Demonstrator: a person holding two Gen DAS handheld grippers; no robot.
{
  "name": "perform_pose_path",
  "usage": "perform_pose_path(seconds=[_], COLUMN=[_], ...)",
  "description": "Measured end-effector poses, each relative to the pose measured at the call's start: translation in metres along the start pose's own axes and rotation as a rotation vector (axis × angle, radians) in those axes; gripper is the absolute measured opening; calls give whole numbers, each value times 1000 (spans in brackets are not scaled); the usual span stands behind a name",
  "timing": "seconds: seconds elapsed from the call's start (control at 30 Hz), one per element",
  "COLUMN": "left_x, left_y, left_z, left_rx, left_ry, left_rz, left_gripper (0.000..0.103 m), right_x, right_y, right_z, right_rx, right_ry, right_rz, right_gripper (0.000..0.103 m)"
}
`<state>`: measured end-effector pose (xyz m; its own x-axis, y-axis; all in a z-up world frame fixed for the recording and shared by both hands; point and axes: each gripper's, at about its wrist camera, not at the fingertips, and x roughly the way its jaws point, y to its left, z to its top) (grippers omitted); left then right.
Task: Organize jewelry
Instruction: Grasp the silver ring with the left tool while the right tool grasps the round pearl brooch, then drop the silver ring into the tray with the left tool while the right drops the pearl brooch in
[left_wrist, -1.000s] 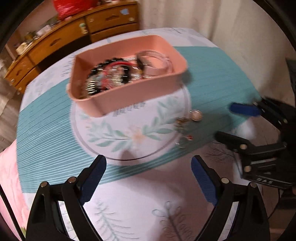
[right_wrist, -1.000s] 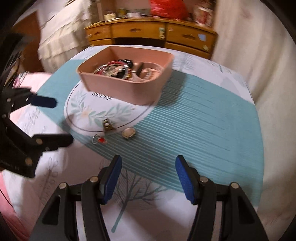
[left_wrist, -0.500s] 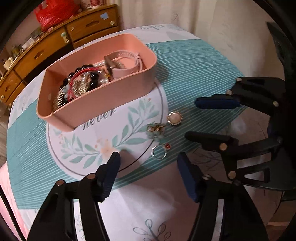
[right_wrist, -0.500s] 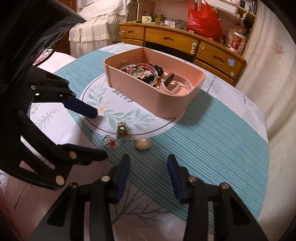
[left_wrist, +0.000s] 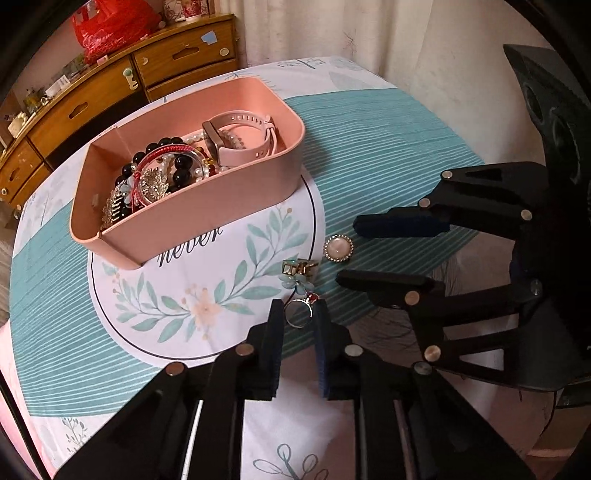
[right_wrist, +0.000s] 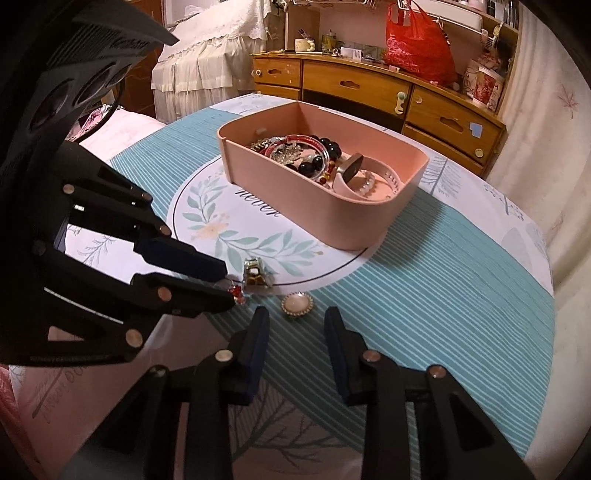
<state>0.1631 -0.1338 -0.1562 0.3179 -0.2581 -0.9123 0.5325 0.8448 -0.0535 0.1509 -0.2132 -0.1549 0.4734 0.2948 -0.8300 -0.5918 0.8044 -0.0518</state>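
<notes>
- Surface: table under a cloth (left_wrist: 388, 147) with teal stripes and a white round print of leaves; word "never" (left_wrist: 190, 245) printed on the round patch, partly hidden by the box. No other writing legible.
- Pink box (left_wrist: 207, 206) sits on the far part of the round patch; inside it a pink watch (left_wrist: 240, 142), black bead bracelet (left_wrist: 177, 162), red bangle, pearls and gold pieces piled together.
- Room behind the box: wooden dresser (right_wrist: 369, 88) with drawers, a red plastic bag (right_wrist: 417, 40) on top, mugs and small clutter beside the bag; white frilled bed cover (right_wrist: 207, 62) left of the dresser in the right wrist view; pale curtain on the other side.
- Three loose pieces lie on the cloth in front of the box, near the patch edge: ring (left_wrist: 301, 312) with a red stone, flower clip (left_wrist: 299, 275) just beyond it, round pearl brooch (left_wrist: 338, 248) beside the clip.
- Left gripper (left_wrist: 298, 314): jaws narrowed around the ring, pads close on both sides; cannot tell whether they actually pinch it yet.
- Right gripper (right_wrist: 297, 319): jaws spread wide, nothing held, tips low to the cloth with the brooch (right_wrist: 296, 304) just ahead between them.
</notes>
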Motion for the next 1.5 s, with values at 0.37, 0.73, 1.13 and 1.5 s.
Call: perform_pose_path(seconds=[0.37,0.73,1.13,1.5], left_x=[-9,-39,-68,-69], left_y=[25,52,91,124], left_z=[-12,-7,43,61], left_rx=[-86,-126,-226,-425], left_ry=[5,-46,-181,-258], left_rz=[7,101,139,100], left_gripper=[13,13,13,97], right_x=[4,-7,-32,-7], right_y=[4,11,-12,-32], right_z=[6,20,69,73], right_rx=[33,100,326,490], right_ry=[-10,-41,-219,-120], right_rz=[-4,75,97,96], right_gripper=[17,17,17,22])
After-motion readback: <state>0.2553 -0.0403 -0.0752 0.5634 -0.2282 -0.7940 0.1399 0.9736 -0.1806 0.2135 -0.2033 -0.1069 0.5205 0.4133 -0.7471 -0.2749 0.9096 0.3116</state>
